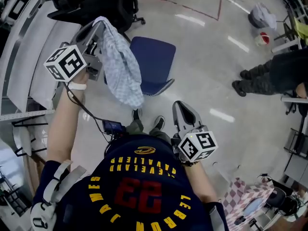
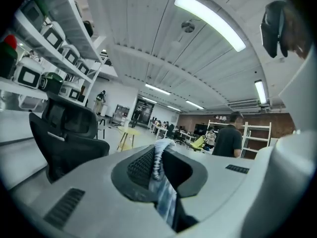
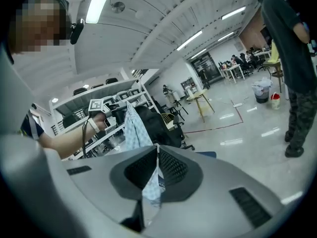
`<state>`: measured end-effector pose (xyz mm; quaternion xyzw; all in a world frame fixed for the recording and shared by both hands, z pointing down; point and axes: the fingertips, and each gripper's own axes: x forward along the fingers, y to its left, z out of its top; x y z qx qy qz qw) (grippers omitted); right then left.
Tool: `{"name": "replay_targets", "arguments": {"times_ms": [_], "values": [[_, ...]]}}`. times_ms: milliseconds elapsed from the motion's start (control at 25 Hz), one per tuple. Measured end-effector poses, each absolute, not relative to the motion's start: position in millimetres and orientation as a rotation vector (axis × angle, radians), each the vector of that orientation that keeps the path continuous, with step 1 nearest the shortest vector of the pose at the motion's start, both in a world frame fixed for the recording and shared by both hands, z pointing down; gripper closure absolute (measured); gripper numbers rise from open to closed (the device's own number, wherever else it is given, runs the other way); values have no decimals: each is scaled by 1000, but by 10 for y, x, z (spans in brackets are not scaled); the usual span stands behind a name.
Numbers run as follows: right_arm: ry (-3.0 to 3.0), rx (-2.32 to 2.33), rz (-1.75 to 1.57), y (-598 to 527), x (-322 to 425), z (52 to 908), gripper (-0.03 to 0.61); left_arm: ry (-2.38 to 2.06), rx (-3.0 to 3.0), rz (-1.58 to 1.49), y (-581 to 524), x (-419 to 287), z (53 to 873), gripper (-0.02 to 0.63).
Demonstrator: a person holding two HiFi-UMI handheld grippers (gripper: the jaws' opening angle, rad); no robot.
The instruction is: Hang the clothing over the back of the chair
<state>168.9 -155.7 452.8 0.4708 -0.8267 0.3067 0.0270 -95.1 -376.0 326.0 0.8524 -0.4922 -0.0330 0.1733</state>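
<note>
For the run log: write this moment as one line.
left gripper: shut on checked garment, held up near blue chair | right gripper: shut on checked fabric | hang: not yet done

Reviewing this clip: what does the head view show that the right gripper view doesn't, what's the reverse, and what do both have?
Head view only: the right gripper from outside with its marker cube, and a pink checked cloth at the lower right. Right gripper view only: that gripper's jaws closed on a fold of the checked clothing, plus the ceiling lights. Both: the left gripper holding the clothing up, the black office chair behind it, and a bystander in dark clothes.
</note>
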Motion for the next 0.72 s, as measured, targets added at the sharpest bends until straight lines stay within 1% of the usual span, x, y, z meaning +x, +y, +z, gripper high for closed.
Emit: {"name": "replay_targets", "arguments": {"times_ms": [280, 720], "values": [[-2458, 1593, 1003, -1624, 1653, 4631, 558, -1334, 2362, 13, -4384, -1036, 3852, 581], [-2258, 1840, 1066, -1528, 1761, 4755, 558, -1160, 2242, 399, -4846, -831, 5397, 581]]}}
